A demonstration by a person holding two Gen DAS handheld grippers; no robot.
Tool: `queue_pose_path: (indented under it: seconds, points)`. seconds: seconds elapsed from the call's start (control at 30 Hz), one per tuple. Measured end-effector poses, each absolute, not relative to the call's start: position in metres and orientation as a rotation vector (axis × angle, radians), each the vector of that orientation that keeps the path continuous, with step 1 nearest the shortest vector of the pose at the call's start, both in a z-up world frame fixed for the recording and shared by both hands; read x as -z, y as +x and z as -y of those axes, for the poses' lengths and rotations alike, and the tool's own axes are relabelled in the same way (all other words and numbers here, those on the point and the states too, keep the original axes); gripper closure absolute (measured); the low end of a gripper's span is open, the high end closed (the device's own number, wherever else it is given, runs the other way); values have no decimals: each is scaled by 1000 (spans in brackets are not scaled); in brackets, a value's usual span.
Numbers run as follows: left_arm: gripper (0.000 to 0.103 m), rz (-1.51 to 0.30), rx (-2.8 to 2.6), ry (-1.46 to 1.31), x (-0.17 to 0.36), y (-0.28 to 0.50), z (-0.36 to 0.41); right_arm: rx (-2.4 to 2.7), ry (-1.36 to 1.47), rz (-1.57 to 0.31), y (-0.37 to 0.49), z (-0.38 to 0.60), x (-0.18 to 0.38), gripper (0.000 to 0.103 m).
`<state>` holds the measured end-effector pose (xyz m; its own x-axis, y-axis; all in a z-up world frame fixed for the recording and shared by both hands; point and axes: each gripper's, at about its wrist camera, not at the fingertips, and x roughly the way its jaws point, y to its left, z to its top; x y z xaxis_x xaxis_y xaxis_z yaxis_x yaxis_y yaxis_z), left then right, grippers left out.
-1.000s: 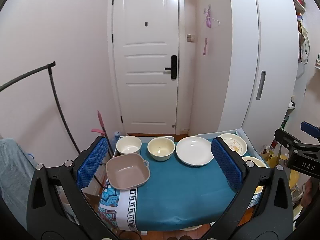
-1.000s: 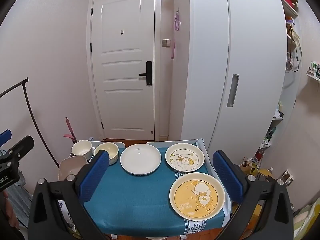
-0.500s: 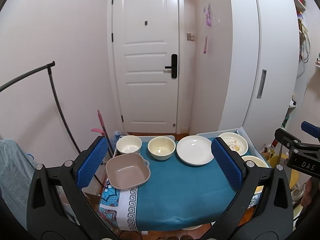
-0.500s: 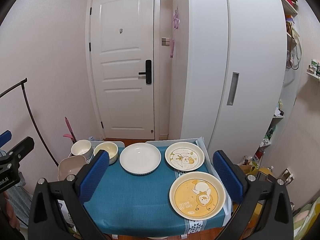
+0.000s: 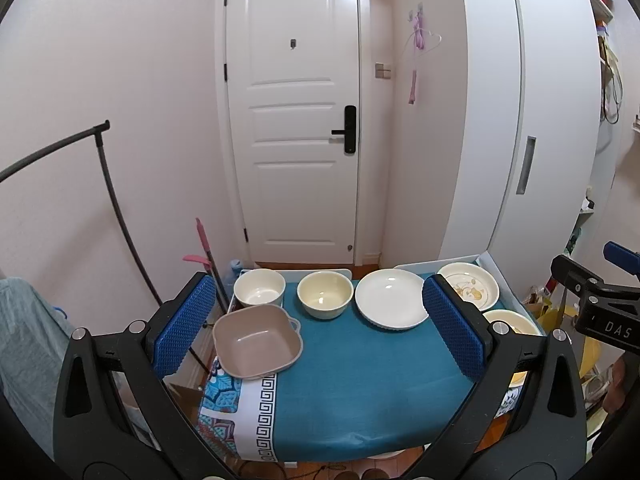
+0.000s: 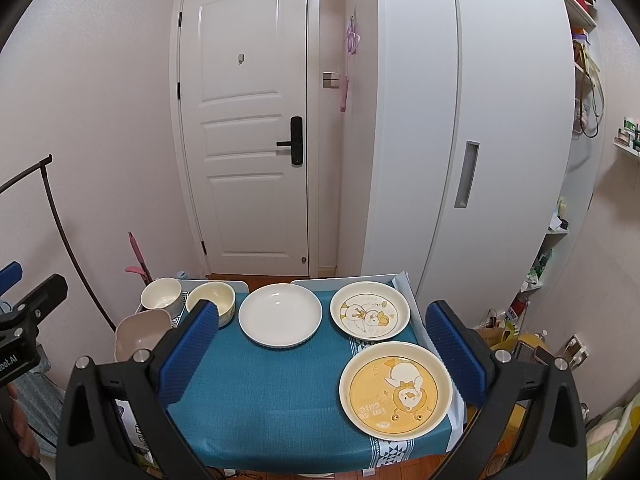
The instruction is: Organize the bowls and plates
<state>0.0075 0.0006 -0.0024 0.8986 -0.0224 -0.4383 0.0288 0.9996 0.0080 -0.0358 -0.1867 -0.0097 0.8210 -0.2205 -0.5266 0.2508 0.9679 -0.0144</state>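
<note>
A small table with a blue cloth point(image 5: 360, 376) holds the dishes. In the left wrist view: a square pink bowl point(image 5: 257, 341) at front left, a white bowl point(image 5: 259, 292), a cream bowl point(image 5: 325, 300), a plain white plate point(image 5: 391, 303) and a duck-print plate point(image 5: 468, 285). The right wrist view adds a yellow cartoon plate point(image 6: 396, 390) at front right, beside the duck plate point(image 6: 369, 315) and white plate point(image 6: 280, 315). My left gripper point(image 5: 320, 332) and right gripper point(image 6: 324, 354) are open and empty, held above the table's near edge.
A white door point(image 5: 296, 120) and a white wardrobe point(image 6: 460, 140) stand behind the table. A black curved rack bar point(image 5: 80, 184) is at the left. A pink mop handle point(image 5: 204, 248) leans by the table. Cluttered shelves and bags point(image 6: 520, 328) are at the right.
Both views have shifted only slightly; the dishes have not moved and both grippers remain open.
</note>
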Motion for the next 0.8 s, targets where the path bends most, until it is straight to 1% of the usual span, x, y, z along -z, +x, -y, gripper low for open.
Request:
queue_pose_path:
  seconds: [0.8]
  points:
    - [0,-457,25,17,4,9,0,248,53,-570,-30,185,10,0]
